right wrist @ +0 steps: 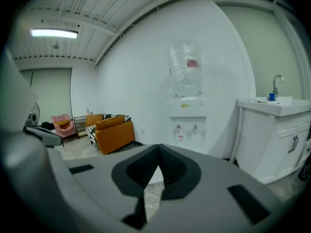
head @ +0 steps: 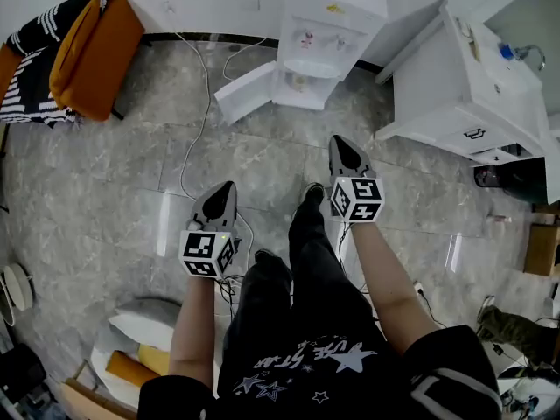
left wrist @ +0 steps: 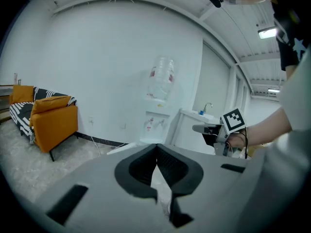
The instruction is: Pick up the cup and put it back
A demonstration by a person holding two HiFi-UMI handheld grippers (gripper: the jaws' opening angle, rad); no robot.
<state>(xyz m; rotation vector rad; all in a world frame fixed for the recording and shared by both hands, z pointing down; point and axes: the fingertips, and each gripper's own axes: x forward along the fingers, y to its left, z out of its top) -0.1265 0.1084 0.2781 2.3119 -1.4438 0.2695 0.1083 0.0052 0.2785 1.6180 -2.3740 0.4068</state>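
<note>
**Both claws clenched, nothing held, in front of a water dispenser**

Head view: the left claw (head: 227, 185) and right claw (head: 340, 141) are held out side by side over the grey tiled floor (head: 105, 199), with the person's legs (head: 297, 261) between them. At the far wall stands a white water dispenser (head: 337, 11), and a pale round thing in its open lower compartment may be the cup (head: 298, 81). Left gripper view: the jaws meet, nothing between them, and an orange sofa (left wrist: 53, 120) stands far left. Right gripper view: the jaws are pressed together on nothing, and a white sink cabinet (right wrist: 277, 135) stands at right.
</note>
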